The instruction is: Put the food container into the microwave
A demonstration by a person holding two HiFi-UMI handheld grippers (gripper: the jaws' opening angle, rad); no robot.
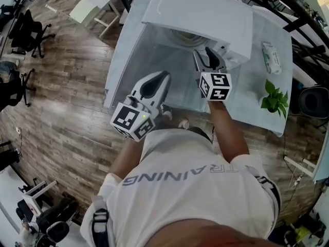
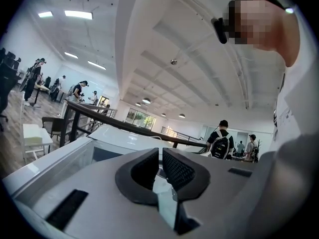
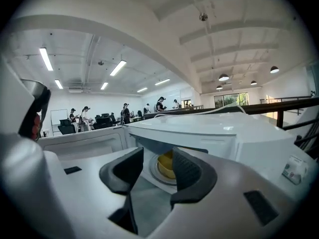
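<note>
The white microwave (image 1: 205,14) stands on the table with its door (image 1: 121,60) swung open to the left. The food container (image 3: 167,166), a white bowl with yellow food, sits inside the cavity, straight ahead in the right gripper view. My right gripper (image 1: 205,55) is level in front of the opening, jaws apart with nothing between them (image 3: 158,156), and clear of the bowl. My left gripper (image 1: 163,76) hangs lower left, near the door, its pads nearly together and empty (image 2: 160,156). In the head view only the bowl's rim shows under the microwave top.
A small potted plant (image 1: 272,98) and a white packet (image 1: 271,57) lie on the table right of the microwave. The table's front edge (image 1: 154,109) is just before my body. Office chairs (image 1: 25,32) and a white stool (image 1: 92,9) stand on the wooden floor at left.
</note>
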